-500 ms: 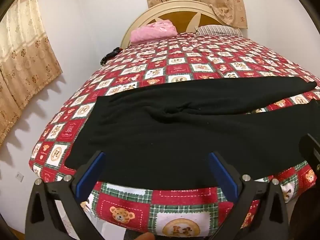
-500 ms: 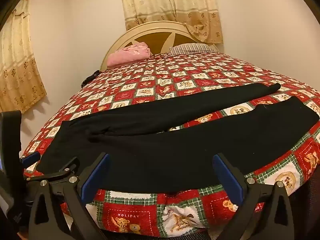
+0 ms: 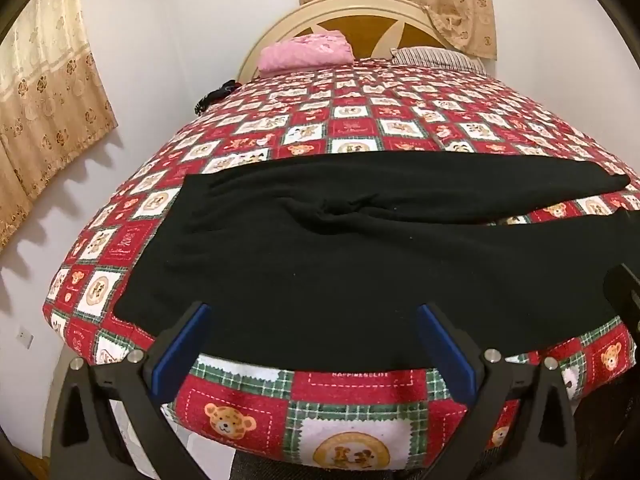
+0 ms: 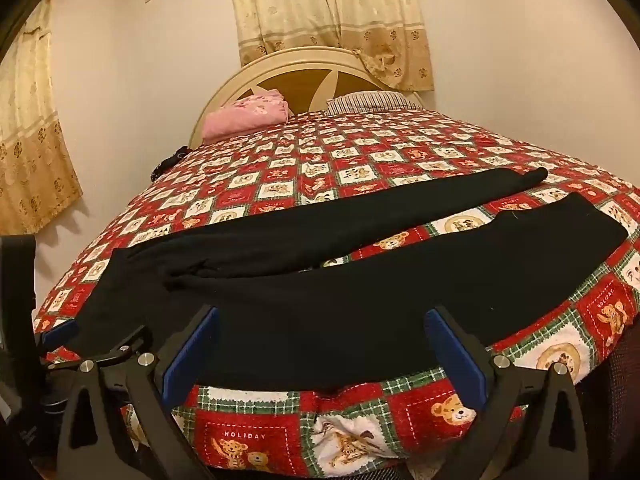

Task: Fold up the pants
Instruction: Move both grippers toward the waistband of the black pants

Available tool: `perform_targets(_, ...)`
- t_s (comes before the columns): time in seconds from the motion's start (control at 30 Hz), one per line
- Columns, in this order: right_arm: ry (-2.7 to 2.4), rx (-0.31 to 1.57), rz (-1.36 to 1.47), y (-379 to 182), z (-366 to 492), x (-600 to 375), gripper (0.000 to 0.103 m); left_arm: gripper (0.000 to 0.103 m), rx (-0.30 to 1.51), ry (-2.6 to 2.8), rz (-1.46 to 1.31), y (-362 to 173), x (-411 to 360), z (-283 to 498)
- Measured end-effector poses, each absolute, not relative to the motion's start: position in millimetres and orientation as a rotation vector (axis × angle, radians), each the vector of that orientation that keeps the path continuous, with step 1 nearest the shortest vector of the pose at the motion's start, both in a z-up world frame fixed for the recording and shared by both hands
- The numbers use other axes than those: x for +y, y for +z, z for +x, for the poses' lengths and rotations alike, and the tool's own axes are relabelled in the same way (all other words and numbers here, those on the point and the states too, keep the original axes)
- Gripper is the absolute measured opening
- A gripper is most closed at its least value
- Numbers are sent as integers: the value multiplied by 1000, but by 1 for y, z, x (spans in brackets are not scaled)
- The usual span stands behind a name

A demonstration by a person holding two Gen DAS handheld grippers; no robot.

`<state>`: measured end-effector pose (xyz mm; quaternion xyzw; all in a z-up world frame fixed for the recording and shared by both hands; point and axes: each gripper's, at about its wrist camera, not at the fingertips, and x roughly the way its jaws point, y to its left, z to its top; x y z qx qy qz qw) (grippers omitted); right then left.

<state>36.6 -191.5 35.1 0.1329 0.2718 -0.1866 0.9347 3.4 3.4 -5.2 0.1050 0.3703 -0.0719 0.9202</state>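
Above the bed's (image 3: 348, 128) near edge, left gripper (image 3: 312, 316) and right gripper (image 4: 322, 320) stand fully open, empty; black pants (image 3: 360, 264) lie flat. Only the right view shows both leg ends.

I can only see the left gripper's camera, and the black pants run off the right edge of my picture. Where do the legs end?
Observer: In the right camera both legs of the pants end on the bedspread, near the bed's right side; neither hangs off.
Operator: Do the legs lie together?
Observer: No. They spread apart toward the cuffs, with a wedge of bedspread showing between them.
Operator: What is the dark thing at my right edge?
Observer: Probably the right gripper; its own camera shows its jaws open, with nothing between them, above the pants' near edge.
Operator: And mine?
Observer: The left gripper appears at that camera's left edge, by the waist end.
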Motion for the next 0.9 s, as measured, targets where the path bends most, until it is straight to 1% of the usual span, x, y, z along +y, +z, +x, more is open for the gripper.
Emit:
perform_targets(0.27,-397,566,293,31,36,-201,102,103,769,-149,221,-9,-2,3)
perform_targets(0.5,-410,524,277,41,29,-199,102,103,761,-174,231,-9,-11,-2)
perform_targets(0.9,-415,519,293,41,28,-204,102,103,759,-186,240,-9,-20,-4)
